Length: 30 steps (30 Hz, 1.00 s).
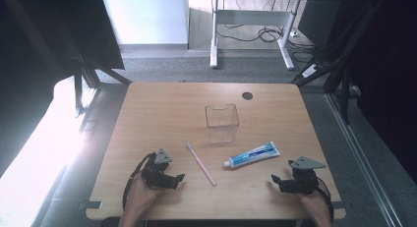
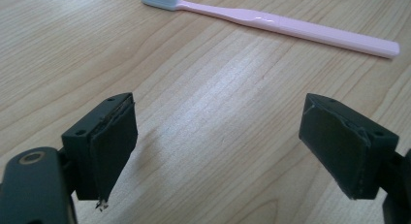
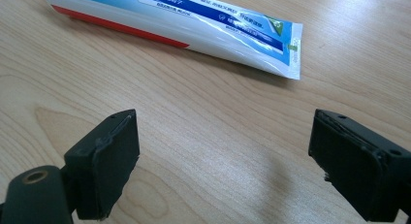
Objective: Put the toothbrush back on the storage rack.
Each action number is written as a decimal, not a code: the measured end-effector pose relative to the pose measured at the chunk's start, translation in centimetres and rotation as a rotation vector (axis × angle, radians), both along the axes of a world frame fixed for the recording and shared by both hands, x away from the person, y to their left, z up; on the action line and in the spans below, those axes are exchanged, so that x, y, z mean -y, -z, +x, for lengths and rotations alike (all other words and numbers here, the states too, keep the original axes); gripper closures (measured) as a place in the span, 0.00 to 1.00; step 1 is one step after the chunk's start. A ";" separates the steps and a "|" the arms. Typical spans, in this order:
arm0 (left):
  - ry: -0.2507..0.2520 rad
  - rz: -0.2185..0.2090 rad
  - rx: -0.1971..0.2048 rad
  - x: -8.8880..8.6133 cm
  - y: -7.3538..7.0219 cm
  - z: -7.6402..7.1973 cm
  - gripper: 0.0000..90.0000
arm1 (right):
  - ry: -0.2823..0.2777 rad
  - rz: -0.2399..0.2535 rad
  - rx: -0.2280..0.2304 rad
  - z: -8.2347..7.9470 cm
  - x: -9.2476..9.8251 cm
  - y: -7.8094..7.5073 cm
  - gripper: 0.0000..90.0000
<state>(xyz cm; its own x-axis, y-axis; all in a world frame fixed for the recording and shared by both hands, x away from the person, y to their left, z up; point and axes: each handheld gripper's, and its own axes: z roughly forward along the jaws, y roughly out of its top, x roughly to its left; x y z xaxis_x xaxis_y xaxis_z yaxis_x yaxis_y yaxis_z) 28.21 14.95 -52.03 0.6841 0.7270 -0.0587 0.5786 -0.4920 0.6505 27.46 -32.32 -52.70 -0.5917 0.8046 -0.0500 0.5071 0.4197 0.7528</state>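
— Grey carpet surrounds a light wooden table (image 1: 162,109), and a white desk frame stands beyond it at twelve o'clock. What lies on the tabletop?

— A clear plastic box (image 1: 222,118) sits near the centre, toward twelve o'clock. At about six o'clock from it lie a pink toothbrush (image 1: 200,163) and a blue-and-white toothpaste tube (image 1: 252,155), near each other but apart.

— Where are the grippers?

— The left gripper (image 1: 180,178) rests at seven o'clock on the table, just beside the toothbrush's handle end without touching it. Its own view shows the jaws spread wide, bare wood between them, with the toothbrush (image 2: 271,23) lying crosswise ahead.

— And the other one?

— The right gripper (image 1: 274,179) sits at five o'clock, its jaws likewise wide apart and holding nothing. The toothpaste tube (image 3: 179,20) lies ahead of it, crimped end nearest, clear of both pads.

— Is anything inside the box?

— It looks empty from the high view.
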 end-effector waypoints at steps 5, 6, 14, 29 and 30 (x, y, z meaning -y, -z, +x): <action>0.011 0.003 0.007 0.3 -0.4 -0.1 0.27 | 0.004 0.004 0.002 0.0 0.0 0.0 0.13; 0.019 -0.002 0.008 0.3 -0.6 -0.1 0.32 | 0.004 0.006 0.005 0.0 0.0 -0.1 0.13; 0.032 -0.007 0.010 0.8 -1.2 0.0 0.46 | 0.009 0.009 0.009 -0.1 0.1 -0.1 0.13; 0.084 -0.008 -0.019 2.6 -2.0 0.7 0.77 | 0.010 0.009 0.008 -0.1 0.2 -0.1 0.13; 0.086 -0.011 -0.023 2.7 -1.9 0.7 0.79 | 0.011 0.009 0.009 -0.1 0.2 -0.1 0.13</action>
